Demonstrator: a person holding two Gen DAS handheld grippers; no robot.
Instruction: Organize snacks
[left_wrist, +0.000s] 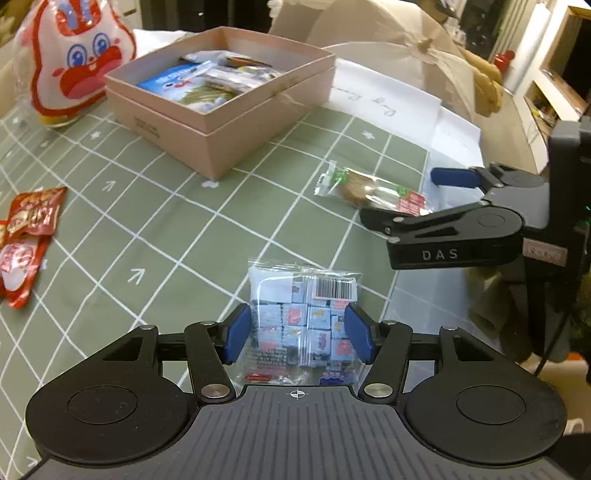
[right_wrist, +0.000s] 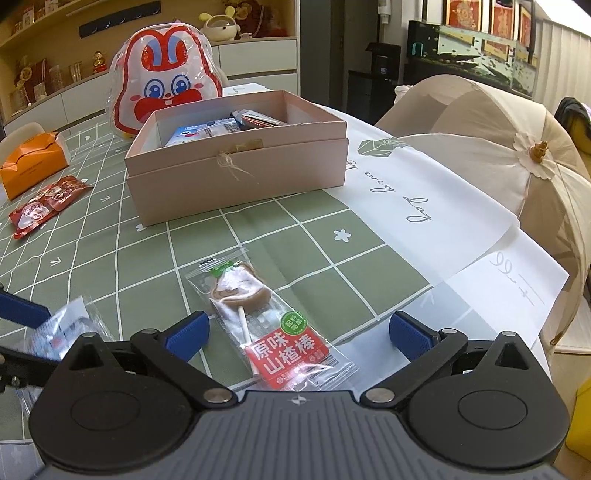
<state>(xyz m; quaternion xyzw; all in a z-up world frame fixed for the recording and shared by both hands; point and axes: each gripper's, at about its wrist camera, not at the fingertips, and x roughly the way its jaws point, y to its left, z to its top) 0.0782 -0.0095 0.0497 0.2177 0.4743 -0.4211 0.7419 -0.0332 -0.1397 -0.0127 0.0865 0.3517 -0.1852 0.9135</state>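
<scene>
Left wrist view: left gripper (left_wrist: 297, 334) straddles a candy bag (left_wrist: 304, 321), pads at its sides, grip unconfirmed; box (left_wrist: 236, 125) well ahead. Right wrist view: right gripper (right_wrist: 298, 334) gapes wide over a lollipop (right_wrist: 266, 321). Best to close squarely on the wrapper's middle.

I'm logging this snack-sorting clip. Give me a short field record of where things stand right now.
left gripper: pads on both sides of the candy bag, which looks pinched
right gripper: open, jaws on either side of the lollipop, not closed on it
box: open, pink, already holds several packets
tablecloth: green grid; red packets lie loose at its left
rabbit bag: upright behind the box
orange box: far left
</scene>
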